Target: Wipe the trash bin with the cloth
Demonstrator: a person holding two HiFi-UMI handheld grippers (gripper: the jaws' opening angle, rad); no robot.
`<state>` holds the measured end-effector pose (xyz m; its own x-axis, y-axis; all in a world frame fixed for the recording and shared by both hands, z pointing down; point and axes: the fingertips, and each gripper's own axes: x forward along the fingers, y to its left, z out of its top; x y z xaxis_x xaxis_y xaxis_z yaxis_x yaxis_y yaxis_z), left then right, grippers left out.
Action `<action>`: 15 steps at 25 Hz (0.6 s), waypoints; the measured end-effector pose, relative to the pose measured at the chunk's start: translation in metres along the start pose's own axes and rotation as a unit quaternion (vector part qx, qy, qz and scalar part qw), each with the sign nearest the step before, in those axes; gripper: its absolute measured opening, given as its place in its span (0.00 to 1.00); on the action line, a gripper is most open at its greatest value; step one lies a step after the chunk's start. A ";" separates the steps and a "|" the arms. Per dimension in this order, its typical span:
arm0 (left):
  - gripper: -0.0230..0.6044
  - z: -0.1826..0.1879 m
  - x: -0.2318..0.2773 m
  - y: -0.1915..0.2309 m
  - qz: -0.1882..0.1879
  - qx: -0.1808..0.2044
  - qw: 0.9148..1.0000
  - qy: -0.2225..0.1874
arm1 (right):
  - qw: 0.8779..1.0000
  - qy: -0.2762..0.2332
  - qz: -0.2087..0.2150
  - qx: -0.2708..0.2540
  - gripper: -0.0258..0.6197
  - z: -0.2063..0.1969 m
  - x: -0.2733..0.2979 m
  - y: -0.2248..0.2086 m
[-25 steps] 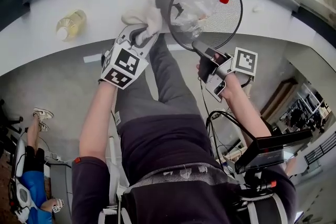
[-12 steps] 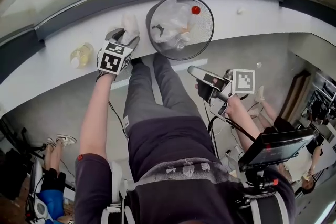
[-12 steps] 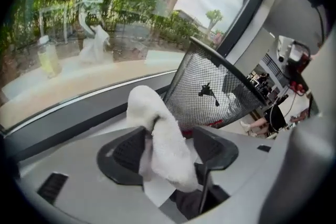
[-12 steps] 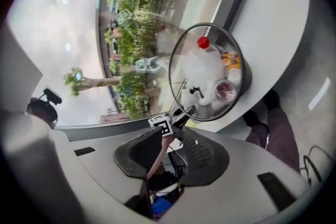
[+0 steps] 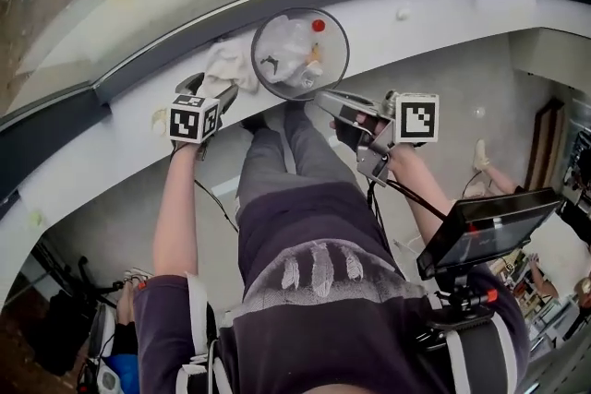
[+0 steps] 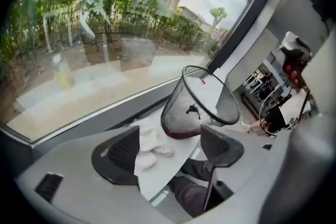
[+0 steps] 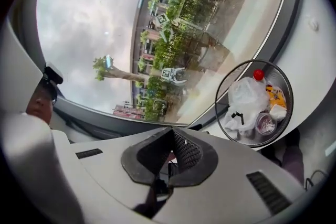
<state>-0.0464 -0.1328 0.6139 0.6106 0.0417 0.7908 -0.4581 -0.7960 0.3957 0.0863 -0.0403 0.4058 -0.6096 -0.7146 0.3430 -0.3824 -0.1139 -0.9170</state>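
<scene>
The black mesh trash bin (image 5: 300,53) stands upright on the white ledge (image 5: 434,18), with a plastic bag and a red-capped bottle inside. The white cloth (image 5: 229,65) lies crumpled on the ledge, just left of the bin. My left gripper (image 5: 211,89) hovers at the cloth's near side. Its jaws have just been opening and now stand wide, with the cloth (image 6: 152,141) in the gap but not pressed. My right gripper (image 5: 325,98) is below the bin's rim, in front of the ledge. Its jaws have just been closing and are shut on nothing (image 7: 170,152). The bin (image 7: 255,105) shows at that view's right.
A window runs behind the ledge, with trees and buildings outside. A yellowish bottle (image 5: 159,119) lies on the ledge left of my left gripper. The person's legs (image 5: 286,161) reach under the ledge. A dark screen (image 5: 485,231) hangs at the person's right hip.
The bin went from tilted to upright. My left gripper let go of the cloth and drew back to the left. My right gripper came off the rim, rose and shut.
</scene>
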 end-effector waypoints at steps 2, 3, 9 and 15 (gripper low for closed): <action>0.60 0.014 -0.030 -0.014 0.006 0.021 0.999 -0.028 | 1.000 -0.008 0.016 -0.013 0.04 0.009 0.008 0.015; 0.60 0.021 -0.049 -0.022 0.008 0.023 0.998 -0.050 | 0.999 -0.012 0.028 -0.023 0.04 0.013 0.012 0.029; 0.45 0.073 -0.150 -0.055 -0.063 -0.044 0.977 -0.196 | 0.992 -0.043 0.041 -0.110 0.04 0.033 0.004 0.095; 0.03 0.121 -0.204 -0.105 -0.119 0.026 0.957 -0.263 | 0.981 -0.071 0.039 -0.174 0.04 0.040 -0.026 0.113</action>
<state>-0.0445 -0.1311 0.3549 0.9406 -0.0725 0.3318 -0.2406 -0.8316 0.5005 0.0872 -0.0623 0.2853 -0.5527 -0.8038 0.2200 -0.5670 0.1692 -0.8062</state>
